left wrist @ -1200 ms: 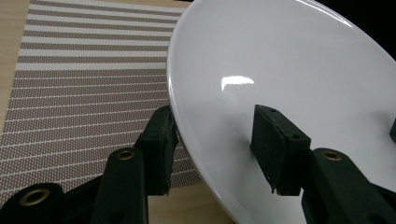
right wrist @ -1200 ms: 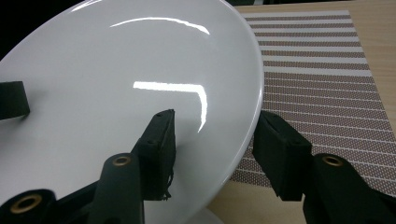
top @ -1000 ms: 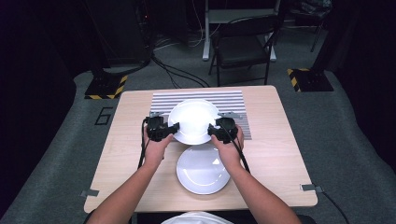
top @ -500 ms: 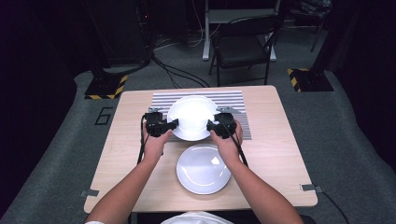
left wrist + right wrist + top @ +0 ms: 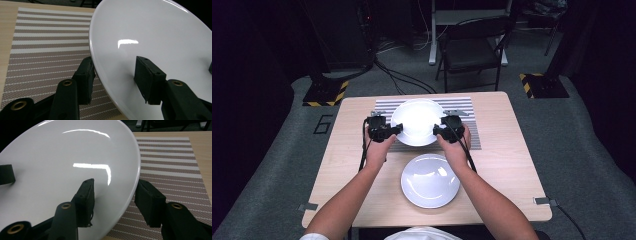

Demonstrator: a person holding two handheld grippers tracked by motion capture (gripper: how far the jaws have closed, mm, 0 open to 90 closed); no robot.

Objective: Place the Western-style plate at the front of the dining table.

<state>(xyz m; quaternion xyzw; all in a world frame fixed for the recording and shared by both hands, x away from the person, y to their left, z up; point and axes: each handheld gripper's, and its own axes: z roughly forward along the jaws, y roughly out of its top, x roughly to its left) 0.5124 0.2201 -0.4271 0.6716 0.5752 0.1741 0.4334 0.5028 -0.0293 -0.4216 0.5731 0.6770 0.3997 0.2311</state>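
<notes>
You hold one white plate with both tools. Your left tool bites the plate's left rim, one jaw on top and one below. Your right tool bites the right rim the same way. In the left tool's view, the plate sits between the two black jaws, and in the right tool's view the plate does too. So both tools are closed on the plate, not wide open.

The plate is over the striped mat at the far side of the desk. I cannot tell if it rests on the mat or hangs a little above it; it looks a bit tilted in the tool views. I think the job is about half done: the plate is gripped, but you still have to let go or put it where it belongs.

A second white plate lies flat on the desk, nearer to you, apart from the first.

The desk is light wood. The room is dark, with a grey floor, a folding chair behind the desk, and cables on the floor.
</notes>
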